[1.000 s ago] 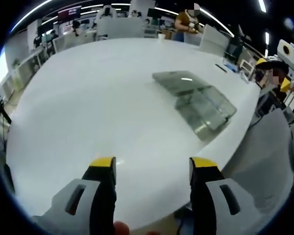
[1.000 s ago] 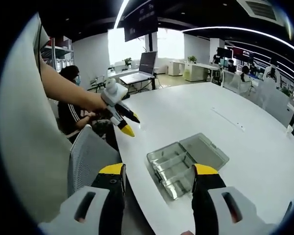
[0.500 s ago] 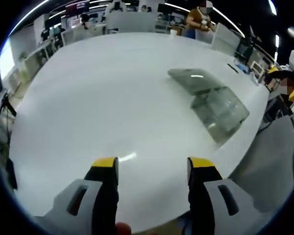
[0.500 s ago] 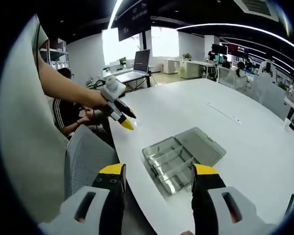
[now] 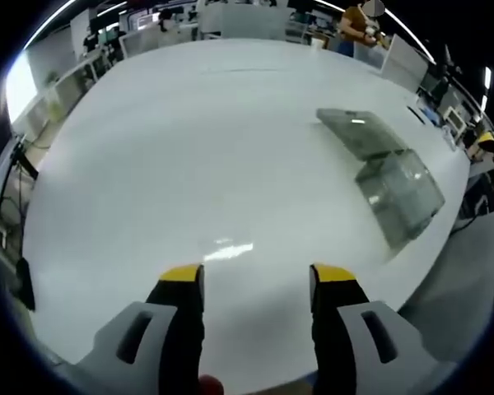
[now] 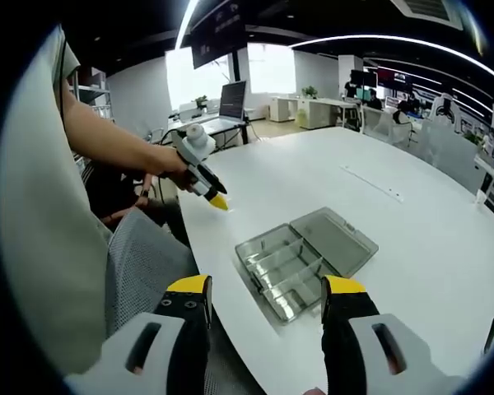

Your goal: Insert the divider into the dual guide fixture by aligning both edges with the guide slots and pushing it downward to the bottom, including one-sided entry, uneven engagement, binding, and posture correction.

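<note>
A clear plastic box lies open near the white table's edge, its flat lid folded out beside a tray with long partitions. In the left gripper view the same box sits at the right. My left gripper hovers over bare tabletop, open, nothing between its yellow-tipped jaws. A hand holds that left gripper left of the box in the right gripper view, tips angled down at the table. My right gripper is open above the table's edge, short of the box, holding nothing.
The white table is wide and bare around the box. A grey mesh chair back stands against the table's near edge. A person's arm reaches in from the left. Desks, monitors and seated people fill the far room.
The left gripper has moved forward over the table and tilted down. In its view the box has slid toward the right. The right gripper's view has hardly shifted. Both stay open.
</note>
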The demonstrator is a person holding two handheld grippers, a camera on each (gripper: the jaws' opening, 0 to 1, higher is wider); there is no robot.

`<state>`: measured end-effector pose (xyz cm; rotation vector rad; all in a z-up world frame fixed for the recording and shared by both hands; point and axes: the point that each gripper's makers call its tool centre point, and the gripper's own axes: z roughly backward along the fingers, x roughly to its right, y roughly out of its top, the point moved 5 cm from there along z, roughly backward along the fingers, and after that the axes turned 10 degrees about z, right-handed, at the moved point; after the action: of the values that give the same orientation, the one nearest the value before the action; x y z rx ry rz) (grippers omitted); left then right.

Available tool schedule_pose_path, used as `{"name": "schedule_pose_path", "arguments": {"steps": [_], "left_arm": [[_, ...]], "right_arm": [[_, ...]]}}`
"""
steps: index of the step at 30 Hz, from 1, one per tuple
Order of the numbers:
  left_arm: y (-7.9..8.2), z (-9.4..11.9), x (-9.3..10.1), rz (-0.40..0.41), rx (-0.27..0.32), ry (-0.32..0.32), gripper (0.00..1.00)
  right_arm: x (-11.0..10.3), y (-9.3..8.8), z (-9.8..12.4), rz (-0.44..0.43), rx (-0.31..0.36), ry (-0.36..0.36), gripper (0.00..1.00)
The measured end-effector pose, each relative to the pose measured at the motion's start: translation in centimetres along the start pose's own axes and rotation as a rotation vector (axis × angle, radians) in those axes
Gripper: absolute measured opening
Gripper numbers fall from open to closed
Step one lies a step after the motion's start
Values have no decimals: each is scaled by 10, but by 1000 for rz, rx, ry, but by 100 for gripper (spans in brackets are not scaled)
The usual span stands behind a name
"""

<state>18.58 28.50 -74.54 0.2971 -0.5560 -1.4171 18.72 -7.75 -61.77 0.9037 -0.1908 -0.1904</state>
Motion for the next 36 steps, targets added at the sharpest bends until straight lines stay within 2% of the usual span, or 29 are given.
{"name": "schedule_pose_path", "arguments": {"steps": [15,19,25,29,33,36], "left_arm": [[6,-9,-11,41,-53,76,42],[11,-10,-10,-14,-44,70,42],[14,-11,-11,-22,-50,42,42],[16,-12,-9,-111,-56,-7,43],[20,-10,-13,-130,-46,-27,43],[22,-10,-13,-184,-46,-59,42]], "right_arm": [[2,-4,-2,-15,-4,-2,50],[2,-4,-2,-16,-5,0,50],[3,-4,-2,-19,-2,-2,50],[3,-5,-2,-21,-2,-3,50],[3,-6,-2,-24,-4,-2,50],[3,-7,-2,-25,-6,-2,50]]}}
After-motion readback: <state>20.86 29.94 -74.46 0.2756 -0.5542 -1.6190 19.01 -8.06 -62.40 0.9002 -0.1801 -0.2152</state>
